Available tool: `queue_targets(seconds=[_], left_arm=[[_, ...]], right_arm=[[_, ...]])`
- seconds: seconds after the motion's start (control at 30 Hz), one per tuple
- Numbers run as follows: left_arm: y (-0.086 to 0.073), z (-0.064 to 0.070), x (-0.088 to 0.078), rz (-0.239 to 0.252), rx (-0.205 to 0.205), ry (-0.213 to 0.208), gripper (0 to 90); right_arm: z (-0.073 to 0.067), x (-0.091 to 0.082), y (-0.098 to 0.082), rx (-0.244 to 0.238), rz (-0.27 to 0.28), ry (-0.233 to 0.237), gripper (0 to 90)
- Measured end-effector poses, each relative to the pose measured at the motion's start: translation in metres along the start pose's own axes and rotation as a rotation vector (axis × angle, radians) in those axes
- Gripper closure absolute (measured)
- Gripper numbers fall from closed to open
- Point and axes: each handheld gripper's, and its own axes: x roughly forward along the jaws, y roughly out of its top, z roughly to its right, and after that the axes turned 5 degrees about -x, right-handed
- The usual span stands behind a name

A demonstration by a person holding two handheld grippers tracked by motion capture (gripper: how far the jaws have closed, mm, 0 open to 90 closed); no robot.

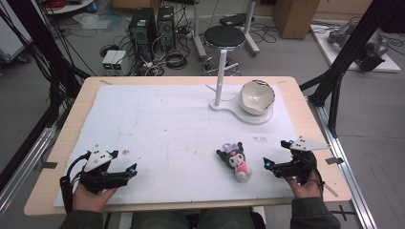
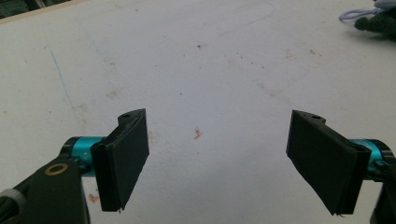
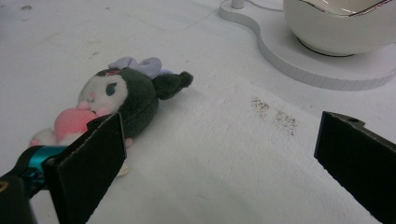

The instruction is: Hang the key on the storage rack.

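Both our claws gape empty: left claw [image 1: 123,168], right claw [image 1: 279,153]. The plush toy [image 1: 235,161] lies just left of the right claw; a careless sweep could push it away.

A small black-and-white plush doll [image 1: 235,160] lay near the tabletop's [image 1: 62,143] front right corner. A white ceramic bowl [image 1: 257,96] sat on a white stand base [image 1: 248,114] towards the back right corner.

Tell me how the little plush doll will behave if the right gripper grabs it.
The plush doll looks soft, so it would probably squash and flop rather than stay stiff. Its fuzzy fabric likely grips well. Lying flat on the white mat, it seems unlikely to roll.
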Motion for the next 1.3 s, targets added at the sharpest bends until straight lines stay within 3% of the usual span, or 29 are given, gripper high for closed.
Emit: queue_targets(seconds=[0.77, 1.1, 1.3], left_arm=[[0.0, 0.001, 0.0, 0.0, -0.002, -0.009, 21.4], [0.0, 0.001, 0.0, -0.001, -0.003, -0.007, 21.4], [0.0, 0.001, 0.0, -0.003, 0.0, -0.006, 21.4]], right_arm=[[-0.001, -0.002, 0.002, 0.003, 0.01, 0.003, 1.1], [-0.006, -0.004, 0.011, -0.041, 0.027, 0.012, 4.8], [-0.01, -0.001, 0.018, -0.043, 0.031, 0.029, 4.9]])
